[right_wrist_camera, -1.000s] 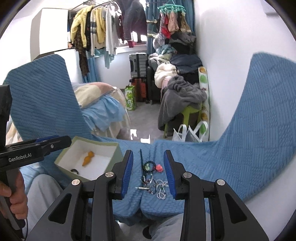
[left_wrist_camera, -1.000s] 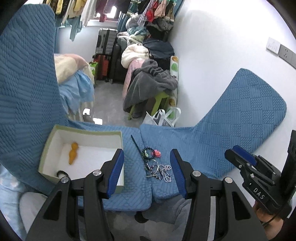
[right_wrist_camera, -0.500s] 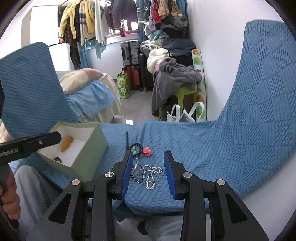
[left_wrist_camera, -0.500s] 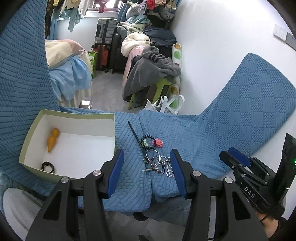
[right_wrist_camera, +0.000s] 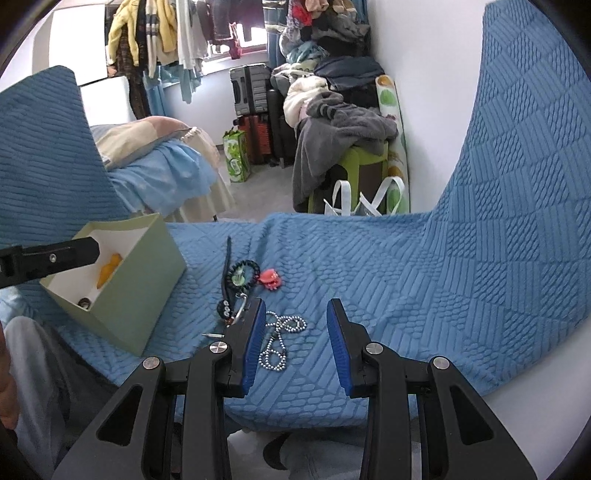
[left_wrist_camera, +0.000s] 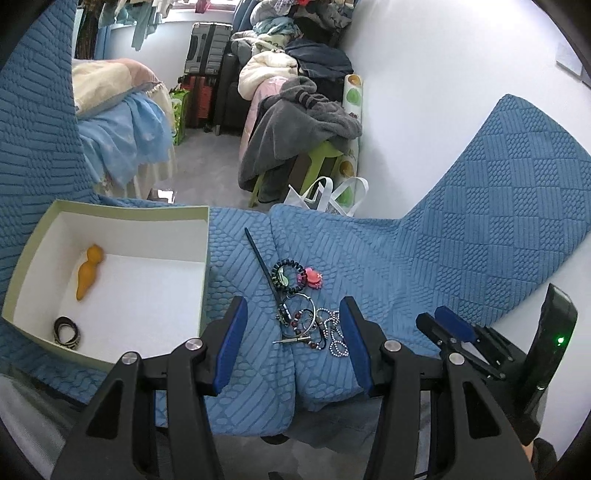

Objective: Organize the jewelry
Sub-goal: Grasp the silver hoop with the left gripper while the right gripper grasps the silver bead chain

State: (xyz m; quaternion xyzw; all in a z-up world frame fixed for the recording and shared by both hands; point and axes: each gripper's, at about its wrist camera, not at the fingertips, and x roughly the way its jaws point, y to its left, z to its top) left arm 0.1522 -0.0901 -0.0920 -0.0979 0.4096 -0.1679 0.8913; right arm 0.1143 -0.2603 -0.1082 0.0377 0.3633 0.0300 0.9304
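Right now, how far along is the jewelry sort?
Early. Done: the orange pendant and a dark band lie in the box. In hand: nothing; left gripper and right gripper have open, empty jaws. Left on the blue cover: bead chain, dark stick, coiled bracelet, pink charm.

Tangled jewelry pile (left_wrist_camera: 306, 314) (beaded chain, coil band, pink charm) beside open pale-green box (left_wrist_camera: 110, 218)

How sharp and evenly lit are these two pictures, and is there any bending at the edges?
Left wrist view: sharp, soft daylight, the blanket curves strongly toward the rim, dark corners. Right wrist view: bright glare at the window, the bead chain stays crisp, the same fisheye bending, no motion blur.
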